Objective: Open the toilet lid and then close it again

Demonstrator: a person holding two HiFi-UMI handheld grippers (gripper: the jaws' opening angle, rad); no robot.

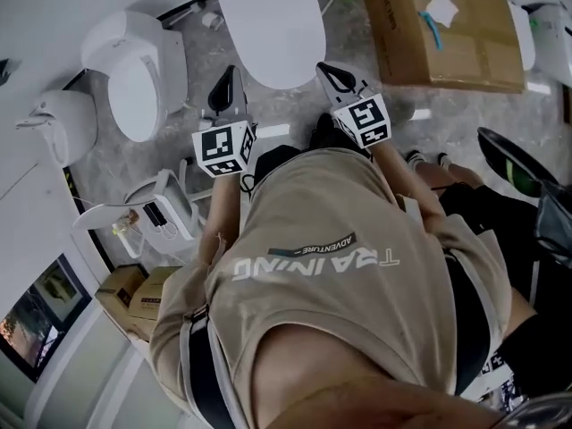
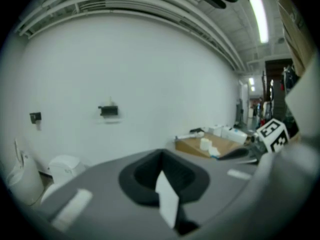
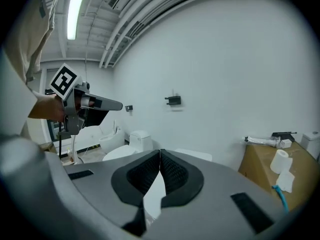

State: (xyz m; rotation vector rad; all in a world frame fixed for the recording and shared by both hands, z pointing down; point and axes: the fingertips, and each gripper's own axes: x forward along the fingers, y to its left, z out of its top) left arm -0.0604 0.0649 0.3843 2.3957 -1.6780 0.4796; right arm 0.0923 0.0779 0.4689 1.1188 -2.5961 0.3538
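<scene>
Two grippers, left [image 1: 226, 94] and right [image 1: 337, 80], each have jaws closed together on nothing. They are held beside the near end of one toilet lid [image 1: 271, 27], which lies shut. Two further toilets [image 1: 134, 80] stand to the left, and one cardboard box [image 1: 447, 43] lies to the right.

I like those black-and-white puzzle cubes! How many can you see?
2. One cube sits on the left tongs, the other cube on the right tongs. None look hidden.

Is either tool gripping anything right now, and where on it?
Nothing is held. The left tool and right tool both have jaws together, nothing between them.
</scene>
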